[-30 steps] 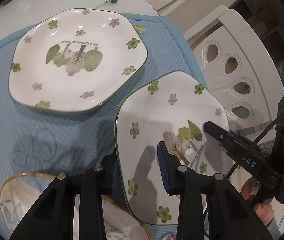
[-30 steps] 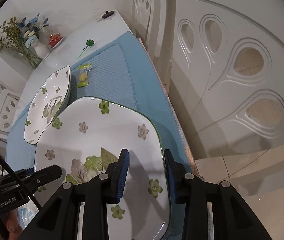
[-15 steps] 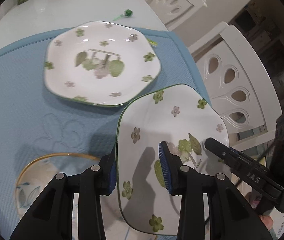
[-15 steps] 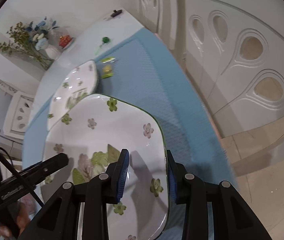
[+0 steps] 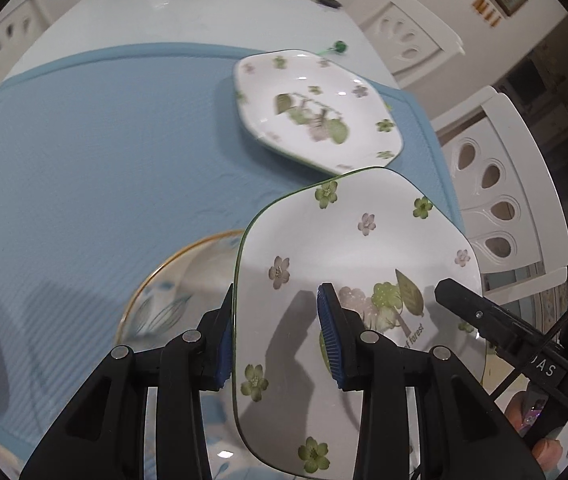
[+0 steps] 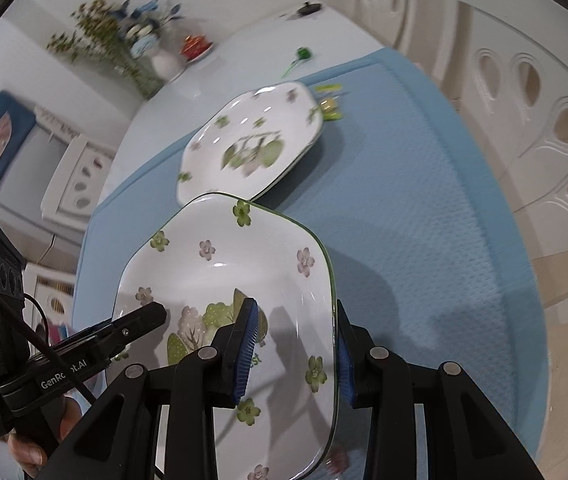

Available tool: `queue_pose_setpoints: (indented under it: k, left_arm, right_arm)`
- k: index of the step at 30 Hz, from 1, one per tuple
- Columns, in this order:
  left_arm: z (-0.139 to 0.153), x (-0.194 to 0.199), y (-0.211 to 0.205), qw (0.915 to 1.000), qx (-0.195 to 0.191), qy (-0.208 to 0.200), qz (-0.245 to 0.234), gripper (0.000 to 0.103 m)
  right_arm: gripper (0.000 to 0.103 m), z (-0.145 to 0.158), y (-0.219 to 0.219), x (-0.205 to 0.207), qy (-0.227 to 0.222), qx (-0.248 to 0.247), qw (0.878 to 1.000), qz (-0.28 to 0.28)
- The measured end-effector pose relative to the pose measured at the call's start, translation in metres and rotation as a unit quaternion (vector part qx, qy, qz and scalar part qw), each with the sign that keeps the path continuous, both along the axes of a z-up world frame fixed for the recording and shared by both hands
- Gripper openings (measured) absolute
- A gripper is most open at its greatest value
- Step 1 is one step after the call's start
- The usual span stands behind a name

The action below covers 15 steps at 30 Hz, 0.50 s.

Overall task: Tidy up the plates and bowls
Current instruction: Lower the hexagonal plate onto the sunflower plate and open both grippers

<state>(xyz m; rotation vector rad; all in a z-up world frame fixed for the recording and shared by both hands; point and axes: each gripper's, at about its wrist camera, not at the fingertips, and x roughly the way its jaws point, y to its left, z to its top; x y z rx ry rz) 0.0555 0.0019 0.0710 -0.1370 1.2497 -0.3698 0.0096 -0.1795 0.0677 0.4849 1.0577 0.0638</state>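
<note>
A white, green-rimmed plate with flowers and trees (image 5: pixel 344 240) hangs tilted above the blue mat (image 5: pixel 103 140), carried from both sides. My left gripper (image 5: pixel 275 312) is shut on its left rim. My right gripper (image 6: pixel 294 320) is shut on its right rim (image 6: pixel 330 280). Each gripper shows in the other's view: the right one (image 5: pixel 484 320) and the left one (image 6: pixel 123 332). A matching plate (image 5: pixel 312 108) lies flat on the mat farther away, also seen in the right wrist view (image 6: pixel 247 140). A gold-rimmed dish (image 5: pixel 171 280) sits on the mat, partly under the held plate.
White chairs (image 5: pixel 496 208) (image 6: pixel 544 120) stand along the table's right edge. Beyond the mat, the white table (image 5: pixel 163 12) holds a flower vase (image 6: pixel 163 60), a red dish (image 6: pixel 195 46), a green stick toy (image 6: pixel 302 56) and a small wrapper (image 6: pixel 330 106) beside the flat plate.
Both grippers have risen and carried the held plate leftwards across the mat. The flat plate now looks farther off and to the right, and more of the gold-rimmed dish shows beneath.
</note>
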Motion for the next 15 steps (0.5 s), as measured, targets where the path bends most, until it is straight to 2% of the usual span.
queue_pose_setpoints:
  k: [15]
  left_arm:
    - [-0.013,-0.037,0.055,0.9985,0.017,0.005,0.052,0.033]
  right_arm:
    - [0.035,-0.019,0.059,-0.004,0.026,-0.027,0.997,0.066]
